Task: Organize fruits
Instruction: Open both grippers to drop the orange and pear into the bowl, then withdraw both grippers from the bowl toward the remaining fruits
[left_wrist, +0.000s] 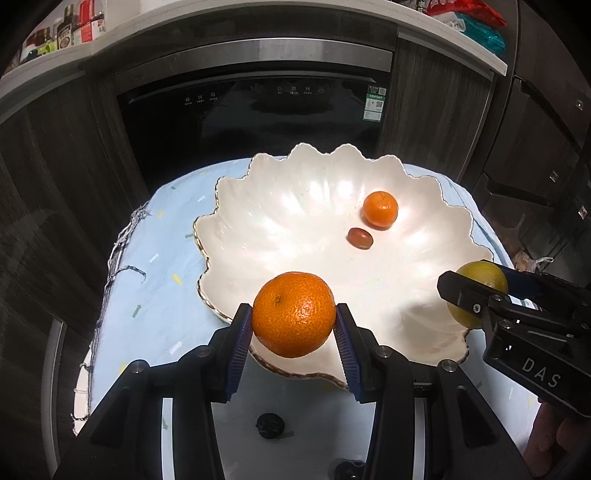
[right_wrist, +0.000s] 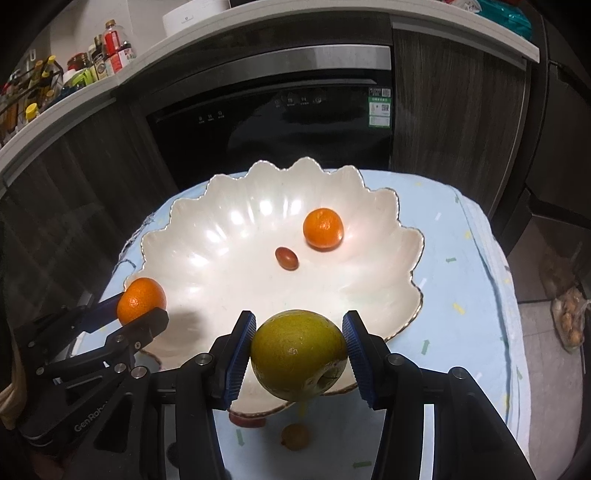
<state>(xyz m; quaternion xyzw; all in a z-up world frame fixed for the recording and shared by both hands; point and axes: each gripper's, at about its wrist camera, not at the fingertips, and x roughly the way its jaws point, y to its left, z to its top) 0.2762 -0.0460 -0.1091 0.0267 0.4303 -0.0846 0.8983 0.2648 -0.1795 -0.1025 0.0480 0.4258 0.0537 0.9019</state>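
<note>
A white scalloped bowl (left_wrist: 280, 236) (right_wrist: 221, 266) sits on a light blue cloth. Inside lie a small mandarin (left_wrist: 380, 209) (right_wrist: 323, 229) and a small reddish-brown fruit (left_wrist: 359, 238) (right_wrist: 286, 258). My left gripper (left_wrist: 293, 325) (right_wrist: 142, 306) is shut on a larger mandarin (left_wrist: 293, 314) (right_wrist: 141, 298) and holds it over the bowl's near-left rim. My right gripper (right_wrist: 299, 350) (left_wrist: 476, 295) is shut on a yellow-green citrus fruit (right_wrist: 299, 354) (left_wrist: 484, 280) above the bowl's near rim.
A dark wrinkled fruit (left_wrist: 270, 425) lies on the cloth below the left gripper. A small tan fruit (right_wrist: 295, 436) and a red one (right_wrist: 247, 421) lie by the bowl's near rim. A black oven front (left_wrist: 255, 122) and dark cabinets stand behind the table.
</note>
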